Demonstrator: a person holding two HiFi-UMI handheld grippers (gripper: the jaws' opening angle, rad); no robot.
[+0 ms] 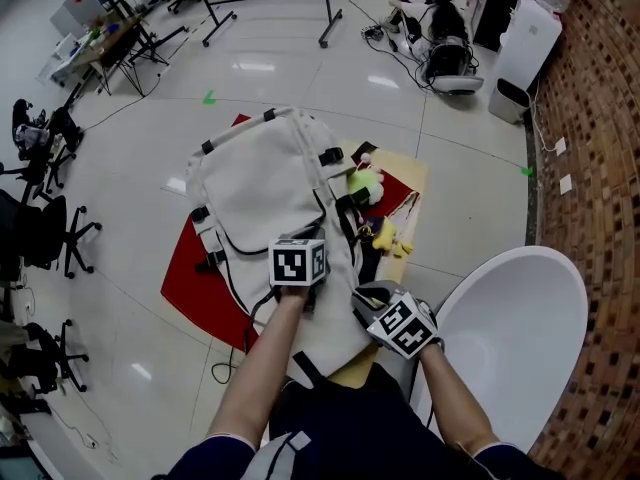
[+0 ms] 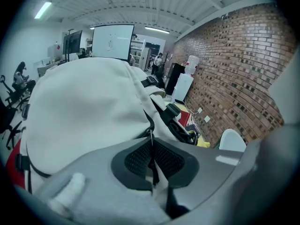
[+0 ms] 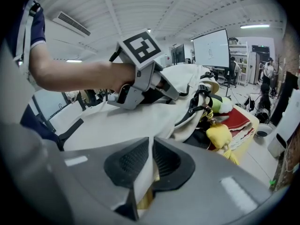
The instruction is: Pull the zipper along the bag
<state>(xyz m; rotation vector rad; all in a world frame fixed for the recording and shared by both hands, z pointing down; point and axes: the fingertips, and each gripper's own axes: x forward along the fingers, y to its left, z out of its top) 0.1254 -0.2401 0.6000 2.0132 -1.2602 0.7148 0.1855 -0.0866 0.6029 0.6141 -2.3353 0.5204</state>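
A white backpack (image 1: 262, 183) lies flat on a red mat (image 1: 190, 280), with a black zipper line (image 1: 228, 253) curving across its front. My left gripper (image 2: 151, 157) is shut on the zipper's black pull tab (image 2: 153, 170), and the metal slider (image 2: 151, 135) sits just beyond the pads. In the head view it is at the bag's near edge, under its marker cube (image 1: 297, 261). Just to its right, my right gripper (image 3: 151, 159) is shut on a fold of the bag's white fabric (image 3: 145, 172). The left gripper (image 3: 140, 81) also shows in the right gripper view, resting on the bag.
A yellow soft toy (image 1: 386, 236) and a green one (image 1: 364, 183) lie beside the bag's right side on a tan board (image 1: 408, 173). A white rounded chair (image 1: 520, 318) stands close at the right, in front of a brick wall (image 1: 600, 168). Office chairs (image 1: 45, 233) stand at the left.
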